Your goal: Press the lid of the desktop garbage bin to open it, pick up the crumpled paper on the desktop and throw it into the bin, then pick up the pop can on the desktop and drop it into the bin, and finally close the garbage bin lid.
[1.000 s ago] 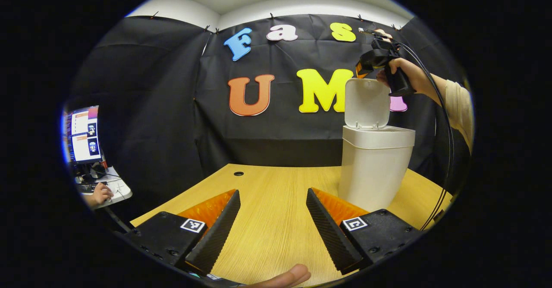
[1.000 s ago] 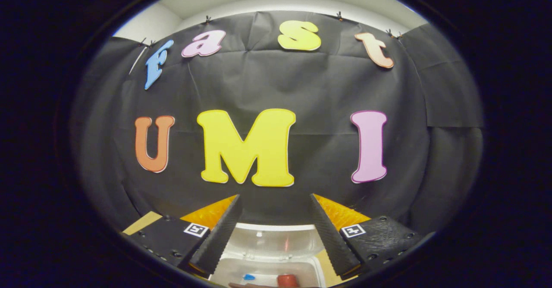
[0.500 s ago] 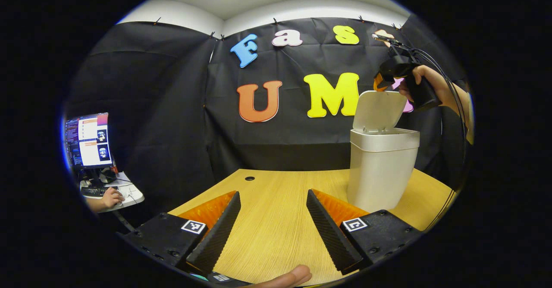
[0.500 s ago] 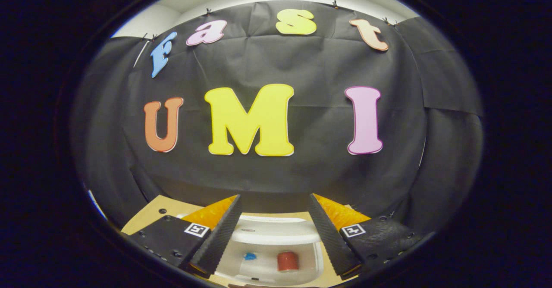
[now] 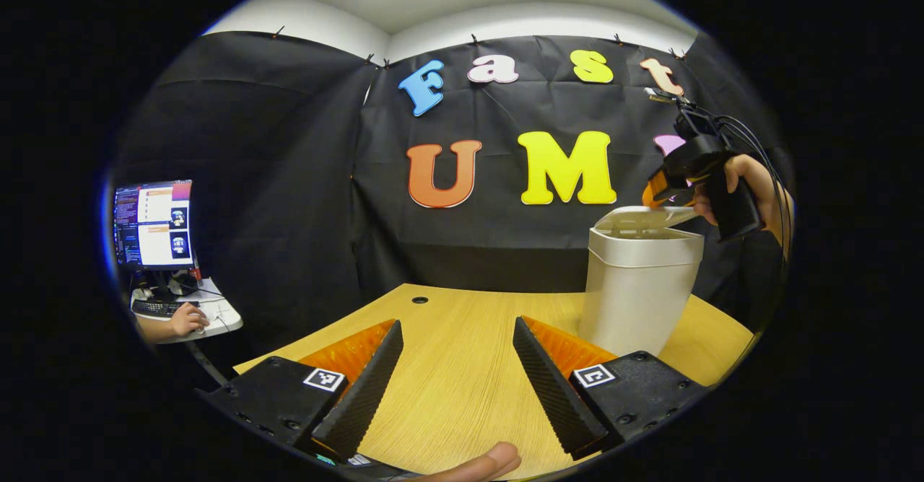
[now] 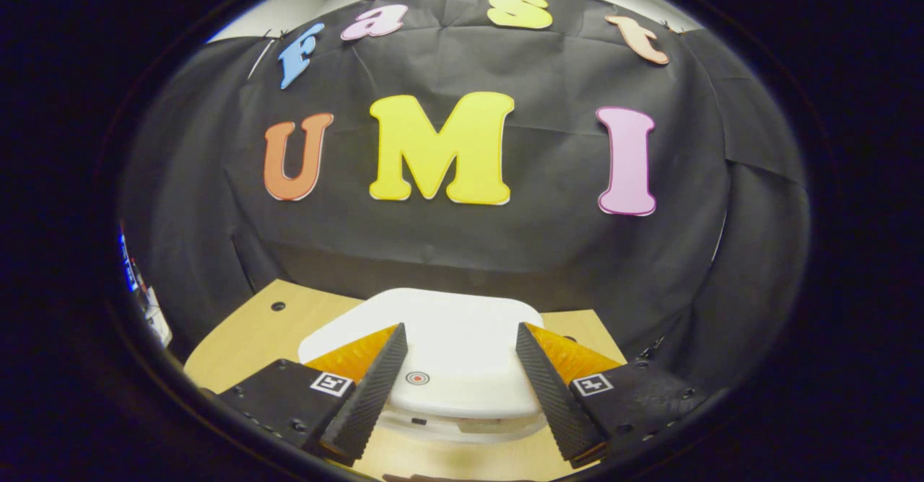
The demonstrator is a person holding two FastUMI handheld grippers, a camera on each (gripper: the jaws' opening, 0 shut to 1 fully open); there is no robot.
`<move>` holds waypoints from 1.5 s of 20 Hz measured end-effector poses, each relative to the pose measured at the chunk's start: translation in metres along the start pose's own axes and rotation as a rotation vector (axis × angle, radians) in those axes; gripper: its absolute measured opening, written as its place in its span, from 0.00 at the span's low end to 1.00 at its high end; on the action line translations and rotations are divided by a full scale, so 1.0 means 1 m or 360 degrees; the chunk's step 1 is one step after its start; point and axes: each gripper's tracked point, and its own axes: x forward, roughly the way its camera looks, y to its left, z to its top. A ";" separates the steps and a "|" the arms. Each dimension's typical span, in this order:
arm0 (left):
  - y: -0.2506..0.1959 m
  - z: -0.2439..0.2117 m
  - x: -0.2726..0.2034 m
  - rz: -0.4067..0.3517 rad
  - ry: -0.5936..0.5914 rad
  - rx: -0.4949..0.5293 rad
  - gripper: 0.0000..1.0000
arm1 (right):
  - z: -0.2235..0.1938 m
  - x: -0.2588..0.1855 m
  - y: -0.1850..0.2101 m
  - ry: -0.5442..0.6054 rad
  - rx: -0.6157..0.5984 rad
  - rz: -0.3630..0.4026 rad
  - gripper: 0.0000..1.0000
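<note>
Evidently we are at the final step: the lid (image 6: 447, 356) sits nearly flat on the garbage bin (image 5: 639, 291), a slight gap remaining. Above it, our right gripper (image 6: 456, 381) is spread wide, empty. Left of the bin, our left gripper (image 5: 456, 377) hovers agape, holding nothing.

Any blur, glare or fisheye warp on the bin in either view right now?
Left gripper view: bin sharp, sides bowed near the image edge, soft sheen, no glare. Right gripper view: lid sharp, evenly lit, slightly bright; table edge curves.

Left gripper view low over table (image 5: 462, 366), right gripper view close above shared bin (image 6: 447, 366)
</note>
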 end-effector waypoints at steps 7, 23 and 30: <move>-0.031 -0.007 -0.001 -0.0094 0.0017 0.0048 0.99 | -0.038 -0.008 -0.001 -0.0030 0.0066 0.0010 0.95; -0.032 -0.013 0.002 -0.0067 0.0057 0.0050 0.99 | -0.042 -0.004 -0.001 -0.0206 0.0164 -0.0033 0.96; -0.028 -0.012 0.003 -0.0056 0.0048 0.0053 0.99 | -0.048 -0.029 -0.006 -0.0219 0.0136 -0.0021 0.94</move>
